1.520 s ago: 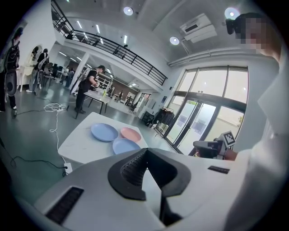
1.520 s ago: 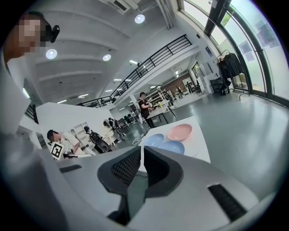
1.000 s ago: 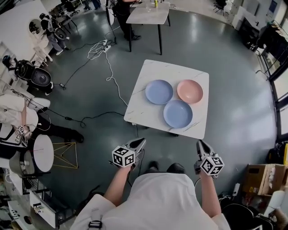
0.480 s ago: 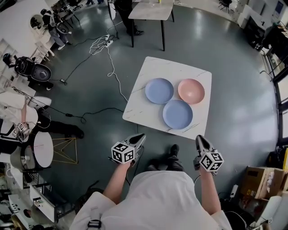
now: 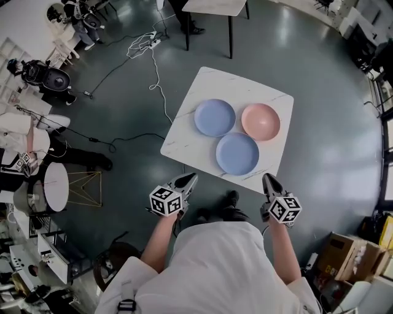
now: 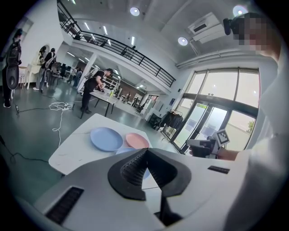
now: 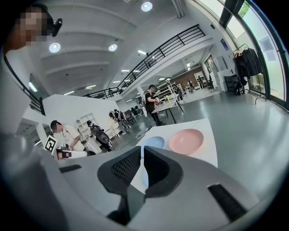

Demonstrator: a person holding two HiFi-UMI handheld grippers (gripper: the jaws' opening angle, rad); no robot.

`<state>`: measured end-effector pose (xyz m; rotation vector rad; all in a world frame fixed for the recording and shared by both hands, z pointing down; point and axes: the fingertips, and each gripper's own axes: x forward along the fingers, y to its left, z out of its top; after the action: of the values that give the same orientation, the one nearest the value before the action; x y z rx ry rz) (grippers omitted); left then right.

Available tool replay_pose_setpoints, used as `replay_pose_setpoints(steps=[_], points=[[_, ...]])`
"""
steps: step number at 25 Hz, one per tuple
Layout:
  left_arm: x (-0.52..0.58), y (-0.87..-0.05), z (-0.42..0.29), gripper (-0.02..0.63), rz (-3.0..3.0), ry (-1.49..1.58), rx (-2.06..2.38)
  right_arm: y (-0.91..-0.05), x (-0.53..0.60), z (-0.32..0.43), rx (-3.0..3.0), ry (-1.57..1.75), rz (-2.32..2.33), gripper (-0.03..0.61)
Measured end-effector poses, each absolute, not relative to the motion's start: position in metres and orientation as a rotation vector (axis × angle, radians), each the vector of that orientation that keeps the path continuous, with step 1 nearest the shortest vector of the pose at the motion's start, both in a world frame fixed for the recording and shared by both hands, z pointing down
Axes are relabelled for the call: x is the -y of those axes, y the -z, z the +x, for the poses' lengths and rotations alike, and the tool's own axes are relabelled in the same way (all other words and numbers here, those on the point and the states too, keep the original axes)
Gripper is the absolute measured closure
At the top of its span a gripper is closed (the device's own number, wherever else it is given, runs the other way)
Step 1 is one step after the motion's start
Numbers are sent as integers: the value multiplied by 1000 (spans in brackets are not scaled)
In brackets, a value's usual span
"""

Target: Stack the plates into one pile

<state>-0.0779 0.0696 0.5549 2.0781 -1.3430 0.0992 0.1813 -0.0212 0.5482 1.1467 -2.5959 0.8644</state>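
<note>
Three plates lie side by side on a white marble table (image 5: pixel 184 138): a blue plate (image 5: pixel 215 118) at the far left, a pink plate (image 5: pixel 260 121) at the far right and a second blue plate (image 5: pixel 237 154) nearest me. My left gripper (image 5: pixel 191 178) is shut and empty, held short of the table's near edge. My right gripper (image 5: pixel 268 179) is shut and empty too, by the table's near right corner. The left gripper view shows the far blue plate (image 6: pixel 106 138) and the pink plate (image 6: pixel 137 140) beyond the closed jaws. In the right gripper view the pink plate (image 7: pixel 186 141) lies ahead.
A white cable (image 5: pixel 161 98) runs over the grey floor left of the table. A second table (image 5: pixel 215 7) stands farther back. People and equipment are at the far left (image 5: pixel 24 153). Cardboard boxes (image 5: pixel 344 264) sit at the lower right.
Both grippers have come closer to the table's near edge, still shut. The table and plates now sit lower and nearer in the head view.
</note>
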Motion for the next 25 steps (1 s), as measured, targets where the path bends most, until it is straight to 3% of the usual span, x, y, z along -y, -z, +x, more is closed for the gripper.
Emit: replay_pose_setpoints(steps=[12,25], points=[[-14,-571,-54,598,2004,-69,1409,-592,85,167,2570,-891,916,541],[31,-639,-21,576,1847,-91,1386,-661,127,173,2492,-986,749,540]])
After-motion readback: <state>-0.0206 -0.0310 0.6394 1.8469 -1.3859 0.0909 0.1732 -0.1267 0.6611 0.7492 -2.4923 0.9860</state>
